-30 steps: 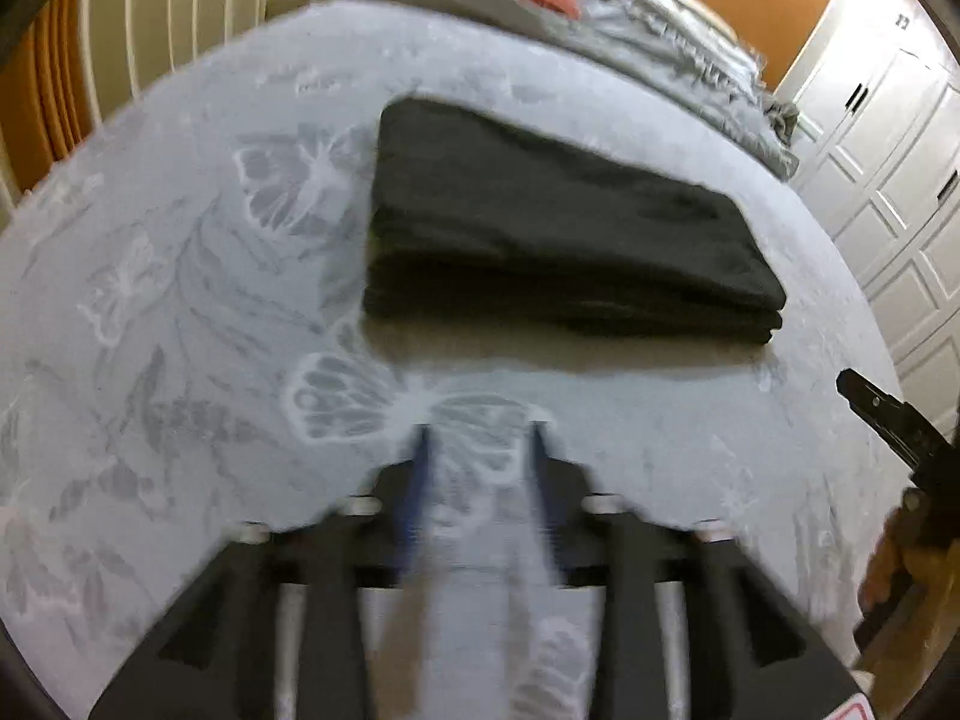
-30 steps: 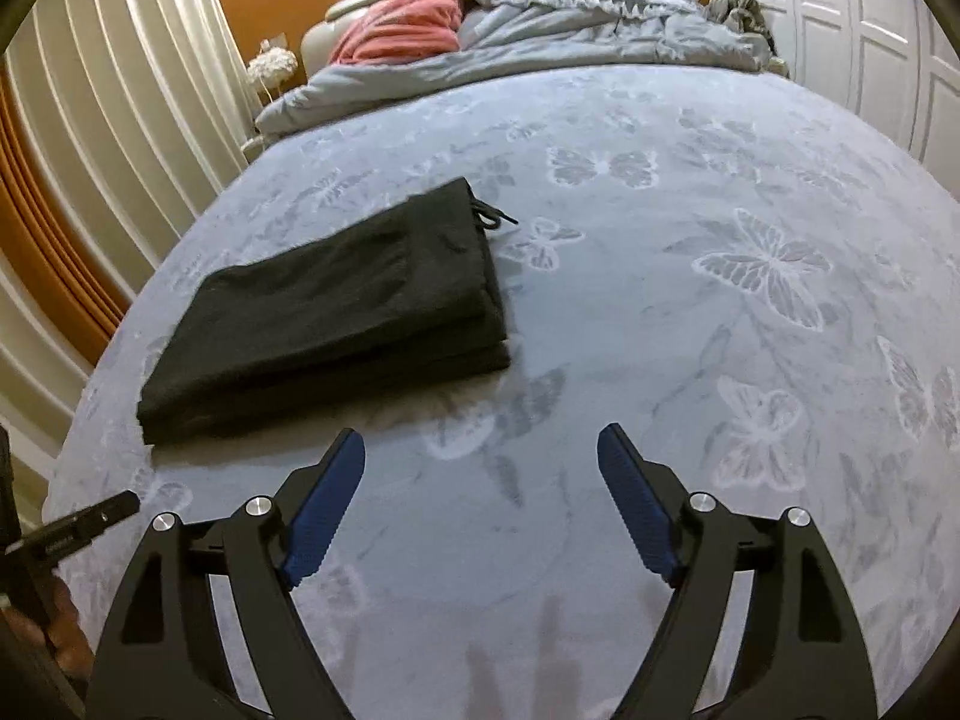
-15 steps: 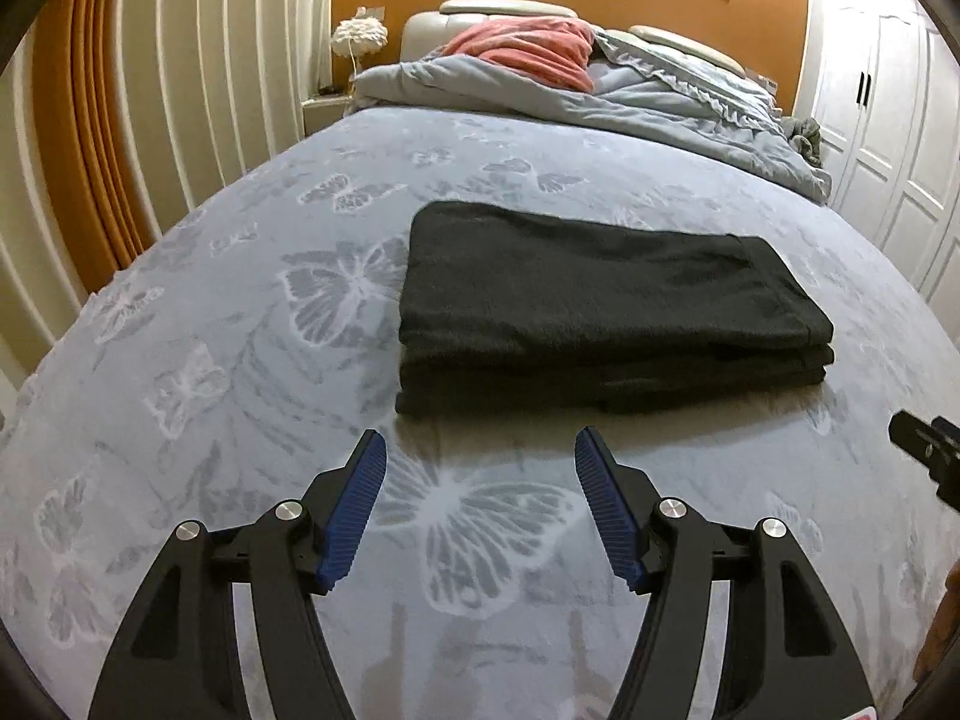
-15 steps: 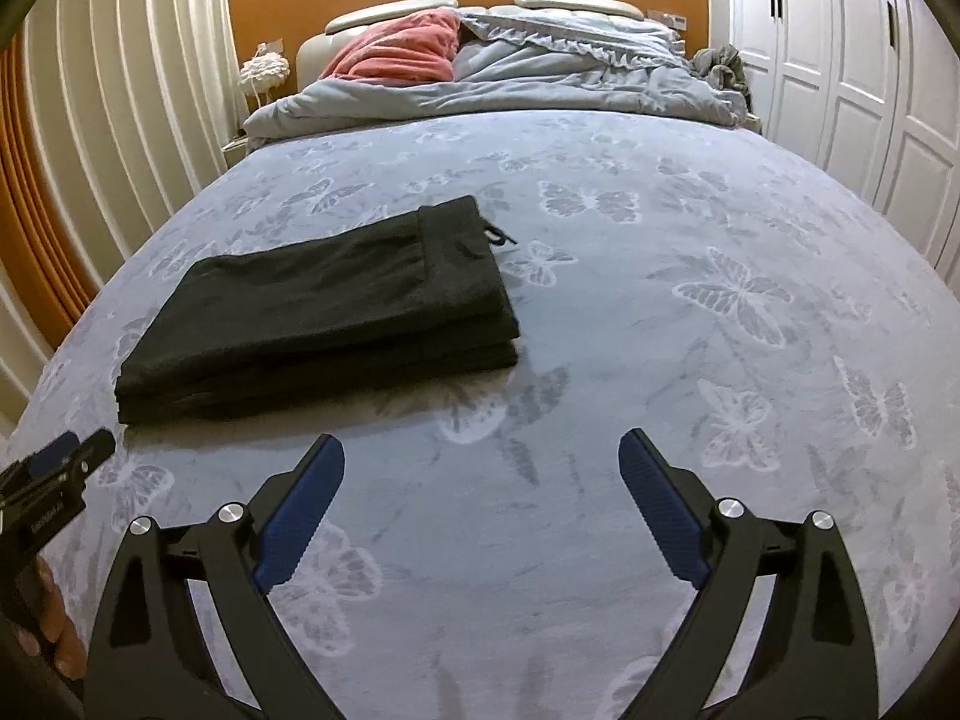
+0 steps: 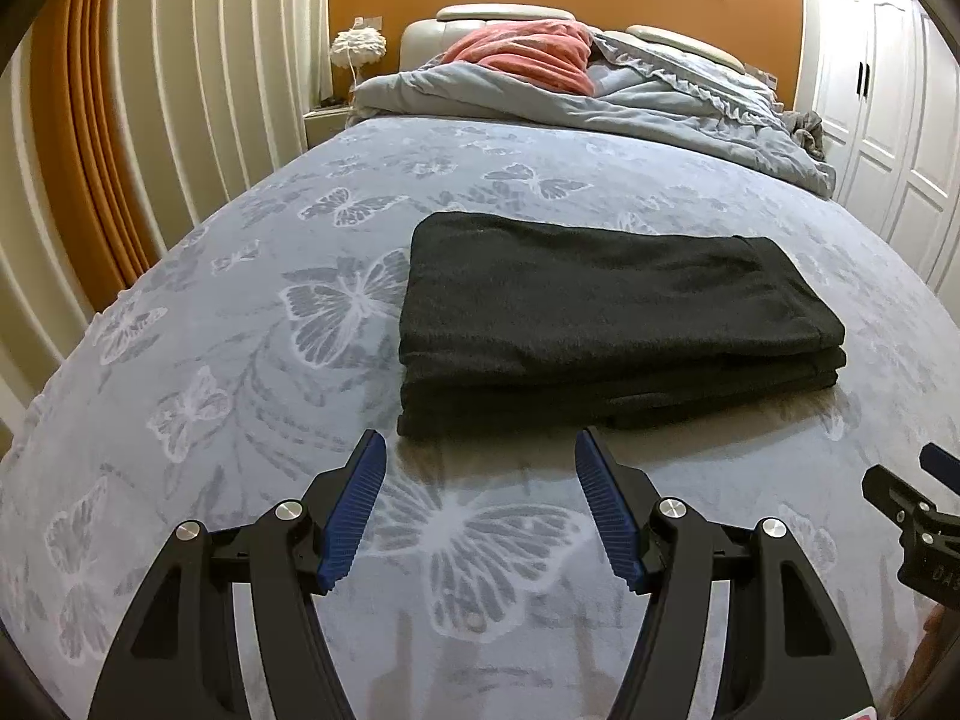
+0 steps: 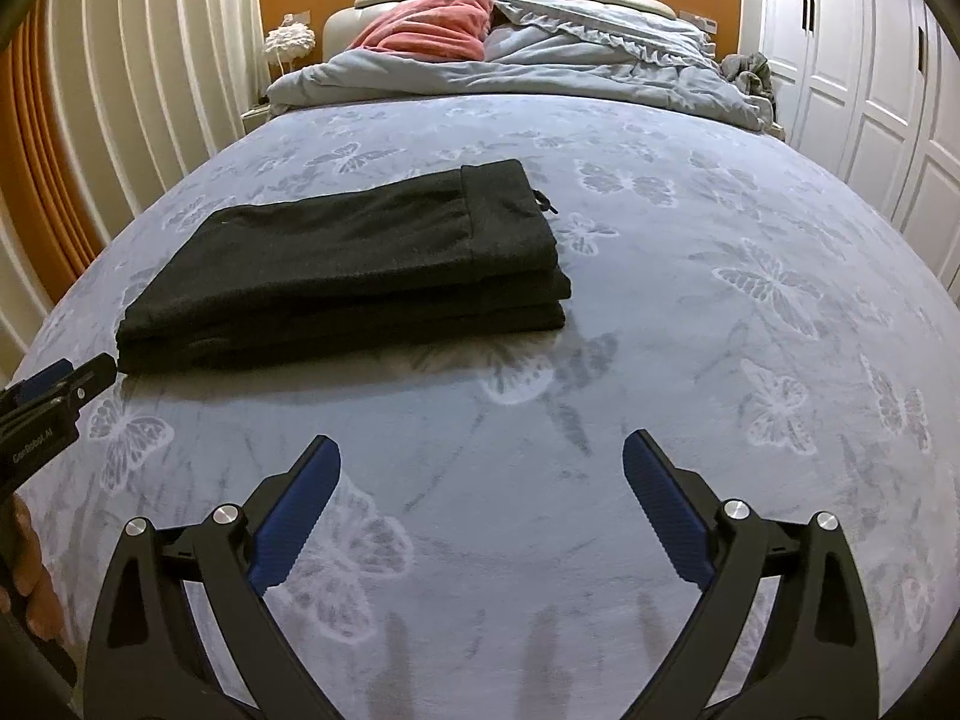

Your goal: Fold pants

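One folded pants (image 5: 612,306) stack on bedspread (image 5: 240,324); two tools, left (image 5: 480,468) and right (image 6: 480,468), gaping, empty.

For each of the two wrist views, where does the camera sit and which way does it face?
Left wrist: behind the open left gripper, facing the folded black pants; right gripper at right edge.
Right wrist: behind the open right gripper, pants ahead-left; left gripper and fingers at left edge.
Shared: pants, grey butterfly-print bedspread, red blanket.

Folded pants (image 5: 612,312) lie on the bed (image 5: 240,360), just ahead of the left fingers (image 5: 354,510), ahead-left of the right fingers (image 6: 294,516).
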A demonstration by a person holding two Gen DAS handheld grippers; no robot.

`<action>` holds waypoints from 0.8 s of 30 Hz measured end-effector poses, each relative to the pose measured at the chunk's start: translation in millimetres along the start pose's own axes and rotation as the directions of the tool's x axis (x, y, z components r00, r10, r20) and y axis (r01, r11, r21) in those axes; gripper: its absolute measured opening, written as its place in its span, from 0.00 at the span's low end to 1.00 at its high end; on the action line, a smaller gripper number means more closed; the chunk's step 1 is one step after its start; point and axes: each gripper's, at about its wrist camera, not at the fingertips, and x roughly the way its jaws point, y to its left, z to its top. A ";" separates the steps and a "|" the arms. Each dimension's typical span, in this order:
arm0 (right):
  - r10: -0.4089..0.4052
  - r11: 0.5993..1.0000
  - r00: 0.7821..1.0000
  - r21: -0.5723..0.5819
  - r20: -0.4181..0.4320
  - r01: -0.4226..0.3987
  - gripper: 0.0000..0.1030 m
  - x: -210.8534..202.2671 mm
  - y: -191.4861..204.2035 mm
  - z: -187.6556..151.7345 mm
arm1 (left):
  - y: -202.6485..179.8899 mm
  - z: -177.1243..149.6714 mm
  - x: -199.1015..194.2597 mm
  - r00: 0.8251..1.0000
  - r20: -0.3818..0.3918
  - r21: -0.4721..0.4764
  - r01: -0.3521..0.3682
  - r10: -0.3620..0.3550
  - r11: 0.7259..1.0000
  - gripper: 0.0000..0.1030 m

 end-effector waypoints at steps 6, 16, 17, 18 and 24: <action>-0.002 1.000 1.000 0.016 0.001 0.002 0.91 -0.5 -4.1 2.5 | -1.0 1.0 1.7 1.000 0.006 0.014 -0.006 0.006 1.000 0.61; -0.004 1.000 1.000 0.000 -0.002 0.004 0.91 0.2 0.1 0.3 | -6.4 -1.1 -1.3 1.000 0.025 0.038 -0.020 0.019 0.999 0.61; -0.005 1.000 1.000 0.001 -0.002 0.005 0.91 0.1 0.1 0.1 | -7.2 -1.5 -1.7 0.999 0.031 0.041 -0.026 0.025 0.999 0.62; -0.005 1.000 1.000 0.002 -0.002 0.005 0.91 0.1 0.0 0.0 | -8.0 -1.6 -2.0 0.999 0.038 0.044 -0.036 0.035 0.998 0.63; -0.007 1.000 1.000 0.005 -0.003 0.007 0.91 0.0 2.4 -0.4 | -10.1 -1.8 -2.8 0.998 0.051 0.047 -0.038 0.036 0.998 0.75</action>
